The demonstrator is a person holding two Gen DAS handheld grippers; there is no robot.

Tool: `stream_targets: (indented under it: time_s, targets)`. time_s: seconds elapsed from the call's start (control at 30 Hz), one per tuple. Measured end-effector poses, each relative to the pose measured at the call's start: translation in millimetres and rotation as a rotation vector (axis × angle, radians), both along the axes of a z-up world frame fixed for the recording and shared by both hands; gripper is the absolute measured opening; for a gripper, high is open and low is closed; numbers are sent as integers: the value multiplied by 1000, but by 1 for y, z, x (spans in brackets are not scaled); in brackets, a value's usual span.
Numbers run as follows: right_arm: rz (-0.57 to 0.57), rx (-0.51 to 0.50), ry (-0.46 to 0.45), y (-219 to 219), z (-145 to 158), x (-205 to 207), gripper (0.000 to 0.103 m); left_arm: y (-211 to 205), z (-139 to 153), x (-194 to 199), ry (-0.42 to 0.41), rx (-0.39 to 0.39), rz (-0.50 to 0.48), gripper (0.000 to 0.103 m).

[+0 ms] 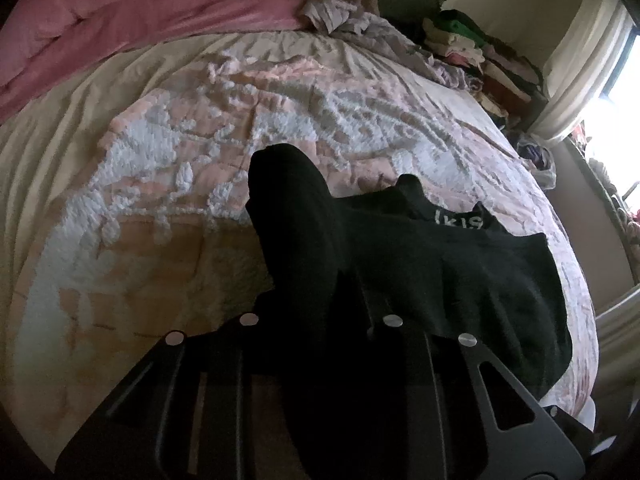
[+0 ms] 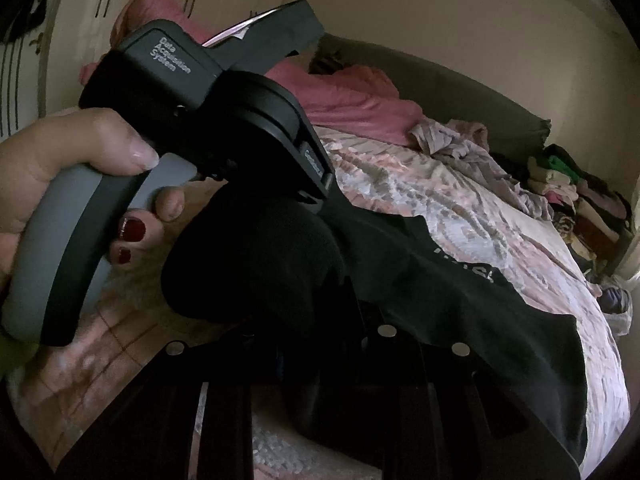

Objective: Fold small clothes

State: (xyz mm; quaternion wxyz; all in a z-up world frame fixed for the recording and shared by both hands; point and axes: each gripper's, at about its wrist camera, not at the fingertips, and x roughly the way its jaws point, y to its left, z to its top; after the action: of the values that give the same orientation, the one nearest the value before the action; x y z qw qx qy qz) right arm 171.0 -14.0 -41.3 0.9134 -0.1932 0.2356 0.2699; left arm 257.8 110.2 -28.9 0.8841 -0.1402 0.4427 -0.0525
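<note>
- Your left tool [image 2: 320, 204] and right tool [image 2: 320, 292] each pinched the black garment [image 1: 440, 264], bunched.
- No fold showed; it hung above the bed [image 1: 180, 184], unfolded.

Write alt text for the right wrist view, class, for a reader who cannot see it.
A black fabric garment with white lettering drapes over dark tongs above a pink and white textured bedspread. A left hand with red-painted nails grips the other grey-handled black tongs device. A crumpled pink blanket lies behind.
</note>
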Motion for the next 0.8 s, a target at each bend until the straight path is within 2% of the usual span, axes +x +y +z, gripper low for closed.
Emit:
stream_targets:
  time_s: [0.23,0.43,0.8]
  targets:
    - [-25,26,-10,-10,8,-5,20,-12,17,-10,-33,24,8,14]
    - [-56,64,-22,-26,19,-10,19,-24,34,-16,-58,12,21,14]
    - [-139,166,-18,-76,43,-10,17,-79,74,-24,-111,59,1,14]
